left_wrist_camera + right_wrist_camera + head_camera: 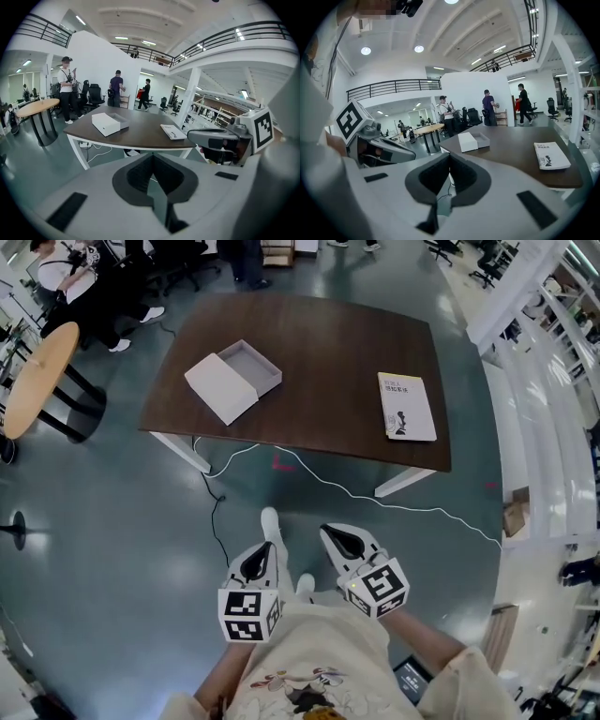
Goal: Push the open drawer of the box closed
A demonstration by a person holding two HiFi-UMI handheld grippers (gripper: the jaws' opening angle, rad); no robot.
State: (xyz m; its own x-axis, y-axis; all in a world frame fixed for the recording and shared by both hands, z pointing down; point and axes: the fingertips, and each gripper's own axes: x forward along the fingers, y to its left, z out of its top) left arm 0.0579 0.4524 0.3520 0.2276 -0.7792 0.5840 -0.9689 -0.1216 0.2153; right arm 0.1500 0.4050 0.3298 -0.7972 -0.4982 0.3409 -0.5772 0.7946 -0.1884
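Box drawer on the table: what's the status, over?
Left gripper and right gripper shut, empty, short of the table. Box with drawer open, untouched. Book lies apart, not in the way.

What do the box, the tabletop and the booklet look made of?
The box looks like matte pale cardboard: flat faces, crisp edges, no shine; thin plastic is possible. The tabletop looks like dark brown wood or laminate, smooth with a faint sheen. The booklet looks like paper, with a printed pale cover lying flat.
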